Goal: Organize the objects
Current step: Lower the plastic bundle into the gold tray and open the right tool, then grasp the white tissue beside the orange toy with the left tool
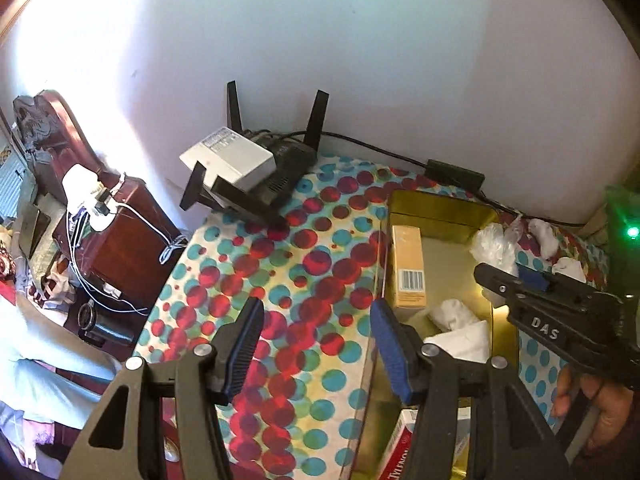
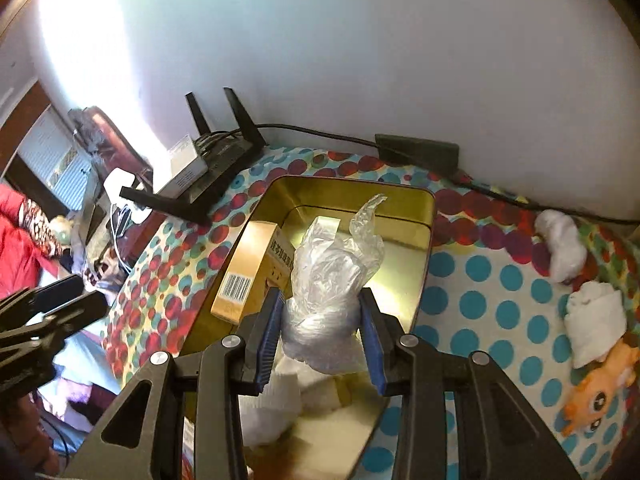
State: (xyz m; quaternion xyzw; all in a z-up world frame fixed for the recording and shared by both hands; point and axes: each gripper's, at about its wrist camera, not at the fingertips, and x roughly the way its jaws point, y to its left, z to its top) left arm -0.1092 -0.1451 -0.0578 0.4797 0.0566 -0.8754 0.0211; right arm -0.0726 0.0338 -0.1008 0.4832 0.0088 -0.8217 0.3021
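A gold metal tin point(image 2: 424, 240) point(image 1: 444, 210) stands open on the dotted tablecloth. Inside lie a tan medicine box point(image 2: 248, 264) point(image 1: 408, 264), white tissue wads point(image 1: 456, 316) and a red and white box point(image 1: 396, 452). My right gripper point(image 2: 320, 332) is shut on a knotted clear plastic bag point(image 2: 332, 280) and holds it over the tin; it also shows in the left wrist view point(image 1: 496, 248). My left gripper point(image 1: 316, 336) is open and empty, over the cloth at the tin's left wall.
A black router point(image 1: 276, 164) with a white box on it stands at the back left by the wall. A black power adapter point(image 2: 416, 148) and cable run along the wall. White wads point(image 2: 560, 248) and an orange plush toy point(image 2: 600, 388) lie right of the tin.
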